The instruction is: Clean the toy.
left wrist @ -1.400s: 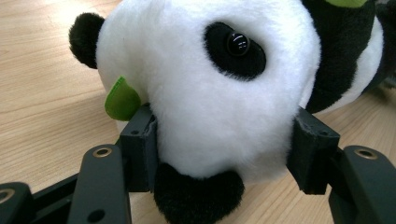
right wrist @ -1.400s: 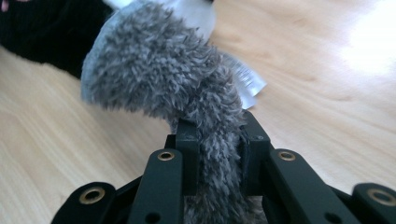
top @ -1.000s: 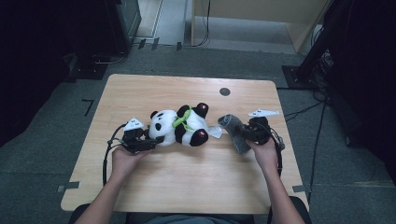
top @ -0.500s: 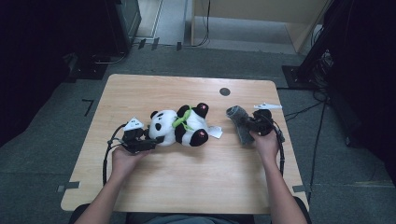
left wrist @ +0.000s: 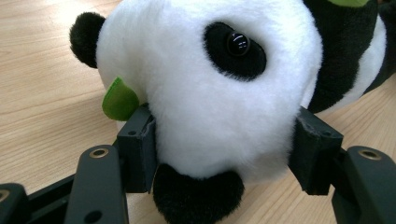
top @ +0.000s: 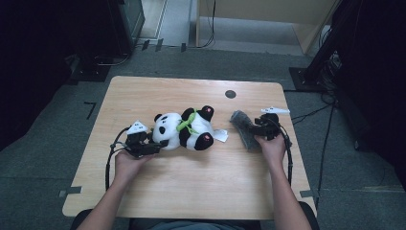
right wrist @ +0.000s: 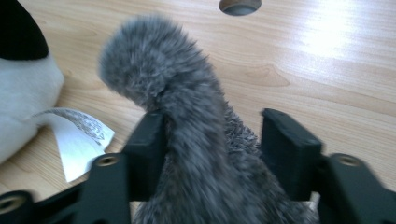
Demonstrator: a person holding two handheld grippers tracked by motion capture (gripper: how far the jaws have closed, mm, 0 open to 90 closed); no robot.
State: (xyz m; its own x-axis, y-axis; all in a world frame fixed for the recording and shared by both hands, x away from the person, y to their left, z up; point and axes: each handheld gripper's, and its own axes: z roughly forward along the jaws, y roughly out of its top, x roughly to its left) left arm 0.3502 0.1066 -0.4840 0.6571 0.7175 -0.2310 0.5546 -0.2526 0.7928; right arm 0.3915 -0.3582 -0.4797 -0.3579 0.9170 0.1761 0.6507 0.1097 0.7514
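Observation:
A plush panda (top: 184, 130) lies on its side in the middle of the wooden table (top: 191, 191). My left gripper (top: 154, 145) is shut on its white head (left wrist: 210, 84), with a pad pressed into the fur on each side. A grey furry toy (top: 241, 125) lies on the table right of the panda. My right gripper (top: 254, 129) has just been opening its jaws. The grey fur (right wrist: 173, 84) still sits between them, brushing the left pad (right wrist: 147, 140), with a gap to the right pad (right wrist: 285, 149).
The panda's white label (right wrist: 77, 135) lies flat between the two toys. A round hole (top: 230, 94) is set in the tabletop behind the grey toy. Dark equipment and cables stand on the floor around the table.
My right hand shifted slightly towards the far side of the table with the grey toy, and its jaws spread apart around it. My left hand and the panda kept still.

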